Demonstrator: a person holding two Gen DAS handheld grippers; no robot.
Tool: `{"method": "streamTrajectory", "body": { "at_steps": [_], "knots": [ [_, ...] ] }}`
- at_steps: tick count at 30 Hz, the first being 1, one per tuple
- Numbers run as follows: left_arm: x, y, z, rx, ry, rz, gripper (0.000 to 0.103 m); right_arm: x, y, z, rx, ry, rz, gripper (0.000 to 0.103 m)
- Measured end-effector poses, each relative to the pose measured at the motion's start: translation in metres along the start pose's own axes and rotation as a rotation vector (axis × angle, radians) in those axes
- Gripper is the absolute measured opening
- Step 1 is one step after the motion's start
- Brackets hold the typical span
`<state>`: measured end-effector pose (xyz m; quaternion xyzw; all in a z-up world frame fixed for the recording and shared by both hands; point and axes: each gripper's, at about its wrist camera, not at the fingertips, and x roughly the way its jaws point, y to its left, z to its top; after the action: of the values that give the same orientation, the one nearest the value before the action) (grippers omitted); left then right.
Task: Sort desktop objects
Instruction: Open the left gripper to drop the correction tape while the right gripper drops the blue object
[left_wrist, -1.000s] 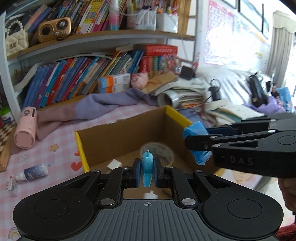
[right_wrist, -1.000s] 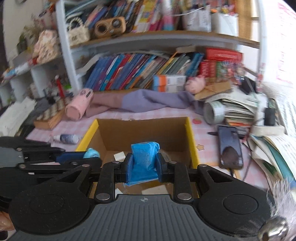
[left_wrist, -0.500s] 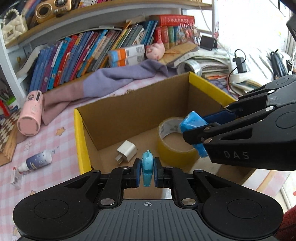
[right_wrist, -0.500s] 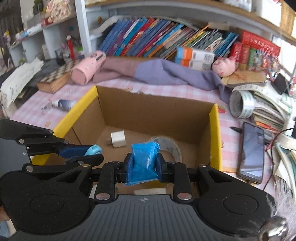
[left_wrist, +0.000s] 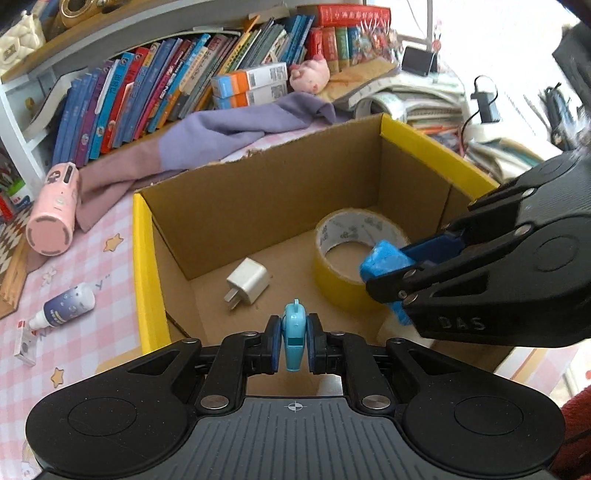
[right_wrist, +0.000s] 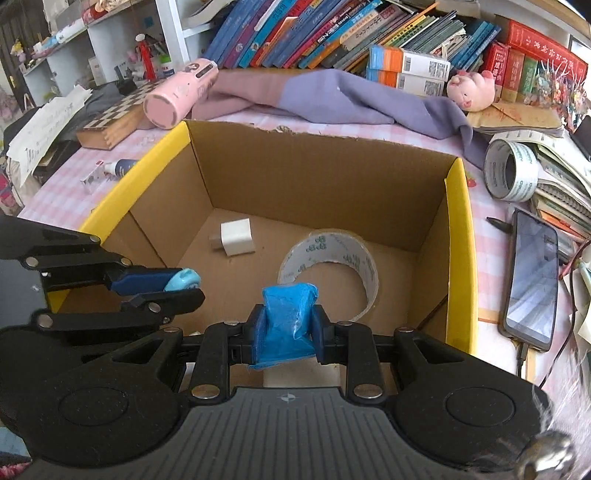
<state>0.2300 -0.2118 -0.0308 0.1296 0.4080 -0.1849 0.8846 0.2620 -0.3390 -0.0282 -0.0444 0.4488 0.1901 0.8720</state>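
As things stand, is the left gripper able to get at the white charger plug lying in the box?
Probably not yet. The path is open: the charger plug lies uncovered on the floor of the cardboard box, just ahead of the left gripper. But its fingers are shut on a light blue whistle.

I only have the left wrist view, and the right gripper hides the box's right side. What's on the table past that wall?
Observer: A phone lies flat just outside the box's right wall, with a pen at its far end.
Operator: Is the blue packet gripped squarely?
Observer: Yes. The right gripper clamps the packet on both sides, and its top sticks out past the pads, over the box floor.
Operator: And my whistle, seen from that side?
Observer: The whistle's rounded end pokes out beyond the left gripper, inside the box's left wall.
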Motion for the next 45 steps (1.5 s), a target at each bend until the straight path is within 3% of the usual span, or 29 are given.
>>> {"method": "streamTrajectory", "body": {
  "at_steps": [6,10,21,27,33,45],
  "knots": [
    [-0.019,-0.005,0.002,0.007,-0.061,0.017,0.018,-0.010,-0.005,-0.003,0.047,-0.044,0.014,0.025],
    [-0.036,-0.004,0.000,-0.017,-0.115,0.046,0.030,-0.021,-0.003,-0.005,0.052,-0.088,0.013,0.033],
    [-0.085,-0.002,-0.017,-0.092,-0.237,0.082,0.049,-0.060,0.011,-0.018,0.057,-0.203,-0.024,0.035],
    [-0.101,0.000,-0.027,-0.064,-0.263,0.071,0.050,-0.079,0.025,-0.027,0.078,-0.257,-0.066,0.035],
    [-0.119,0.009,-0.039,-0.038,-0.304,0.065,0.059,-0.094,0.044,-0.037,0.118,-0.301,-0.113,0.035],
    [-0.157,0.040,-0.089,-0.037,-0.331,0.025,0.064,-0.116,0.108,-0.070,0.135,-0.339,-0.219,0.035]
  ]
}}
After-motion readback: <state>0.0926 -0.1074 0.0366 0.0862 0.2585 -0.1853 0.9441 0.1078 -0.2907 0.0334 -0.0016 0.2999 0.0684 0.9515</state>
